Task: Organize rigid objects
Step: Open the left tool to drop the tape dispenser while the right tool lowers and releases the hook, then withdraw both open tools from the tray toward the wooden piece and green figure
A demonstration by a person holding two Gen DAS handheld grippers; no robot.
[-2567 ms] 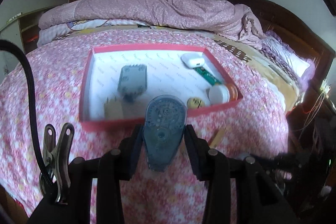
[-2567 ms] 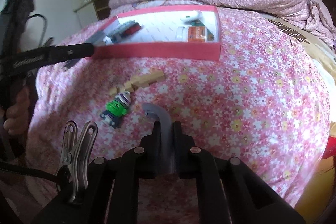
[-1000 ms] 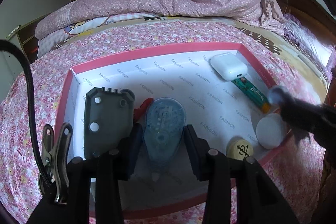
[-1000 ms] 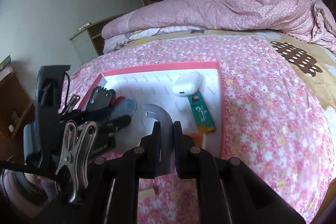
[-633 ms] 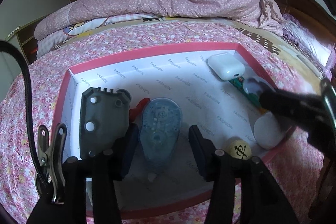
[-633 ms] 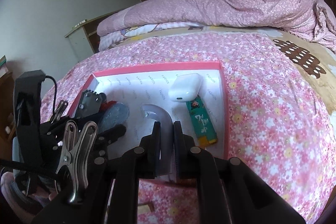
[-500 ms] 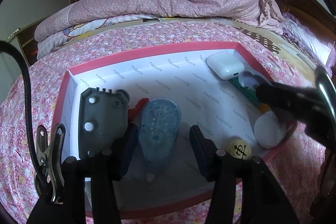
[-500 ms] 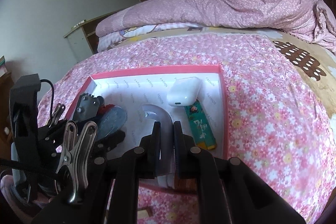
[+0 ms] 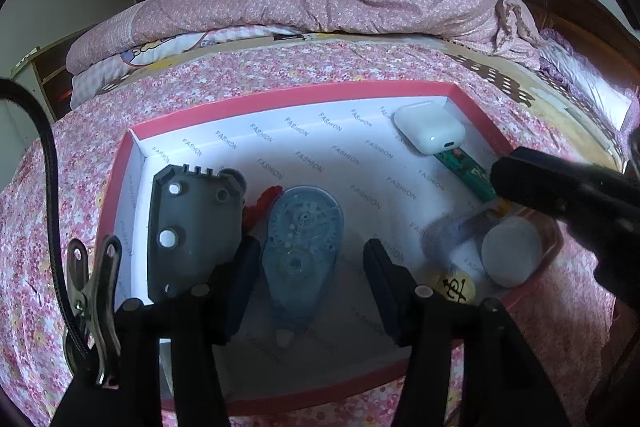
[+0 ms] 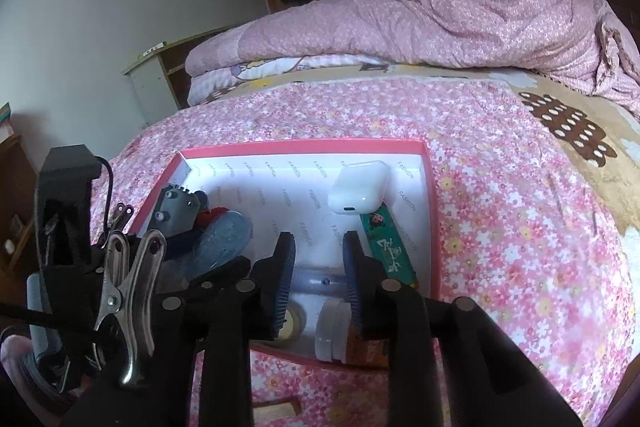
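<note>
The left gripper (image 9: 308,267) hangs over the near part of the pink-rimmed box (image 9: 280,95) on the bed (image 9: 80,167), its jaws apart and opening; the blue correction-tape dispenser (image 9: 302,239) lies flat on the box floor between them, touched by neither pad. Just left of it rests a grey plastic part (image 9: 192,227), with a red piece (image 9: 260,205) between the two.

The right gripper (image 10: 318,267) is over the box's near right corner, jaws opening, and the grey curved tube (image 10: 316,281) lies across the gap below the pads (free of them, as far as the view shows). Nearby sit a white earbud case (image 10: 360,193), a green lighter (image 10: 390,249), a white-capped bottle (image 10: 334,331) and a round game piece (image 9: 458,287).
</note>
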